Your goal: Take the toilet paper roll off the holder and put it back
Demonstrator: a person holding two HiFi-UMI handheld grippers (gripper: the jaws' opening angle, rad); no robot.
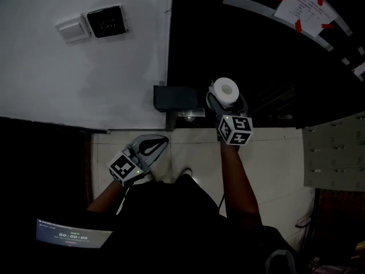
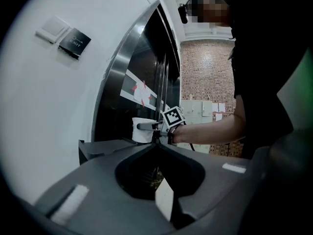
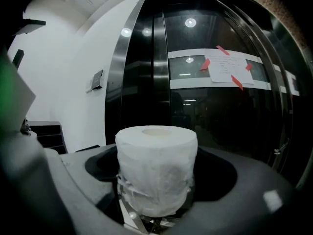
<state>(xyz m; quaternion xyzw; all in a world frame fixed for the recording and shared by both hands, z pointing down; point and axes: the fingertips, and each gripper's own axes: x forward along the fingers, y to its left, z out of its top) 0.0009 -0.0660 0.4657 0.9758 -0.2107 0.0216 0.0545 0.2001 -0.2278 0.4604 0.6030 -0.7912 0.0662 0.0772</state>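
Indoors, white wall (image 1: 85, 84), tiled floor (image 1: 274, 158); right gripper (image 1: 227, 101) pinches toilet paper roll (image 1: 224, 88); left gripper (image 1: 159, 141) closed.

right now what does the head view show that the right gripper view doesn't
Head view only: the left tongs, shut and empty, the tiled floor and a screen. Right gripper view only: light spots on the dark glass. Both: the roll, the taped notice and the wall switch.

Holder (image 1: 174, 97) juts from wall (image 1: 68, 79) beside right gripper (image 1: 224, 96); glass door (image 1: 256, 50) ahead.
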